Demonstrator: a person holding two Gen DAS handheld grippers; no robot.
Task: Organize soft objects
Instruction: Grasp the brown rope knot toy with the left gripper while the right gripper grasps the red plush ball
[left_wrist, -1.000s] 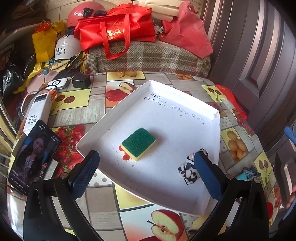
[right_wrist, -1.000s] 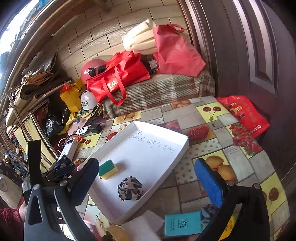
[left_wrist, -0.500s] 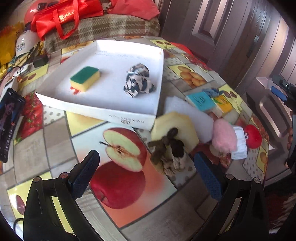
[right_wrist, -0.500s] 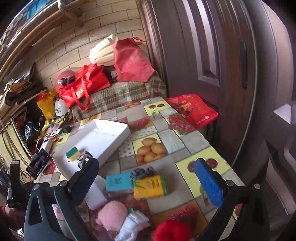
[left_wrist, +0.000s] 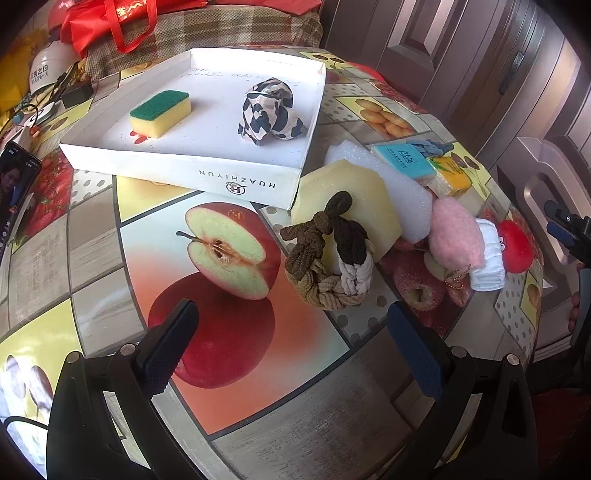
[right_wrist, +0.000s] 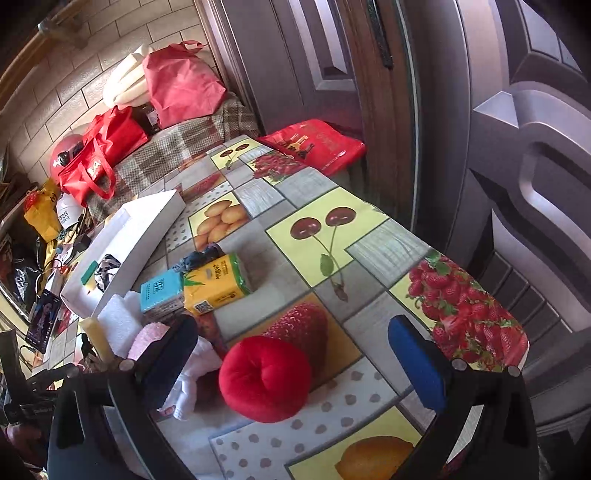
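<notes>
A table (right_wrist: 373, 236) with a shiny fruit-picture cloth stands by a big dark brown door (right_wrist: 461, 110), and past its far edge is a checked seat (right_wrist: 177, 147) and a pale brick wall (right_wrist: 110, 48).

I see a fruit-print tablecloth (left_wrist: 229, 258) covering the table. A phone (left_wrist: 14, 192), screen lit, lies at its left edge. A white helmet (left_wrist: 46, 70) and a black charger (left_wrist: 76, 94) sit near the far left corner. A plaid-covered bench (right_wrist: 177, 147) behind the table carries red bags (right_wrist: 99, 155). Another red bag (right_wrist: 317, 144) lies by the brown door (right_wrist: 480, 129). A yellow bag (right_wrist: 42, 214) sits left of the bench.
</notes>
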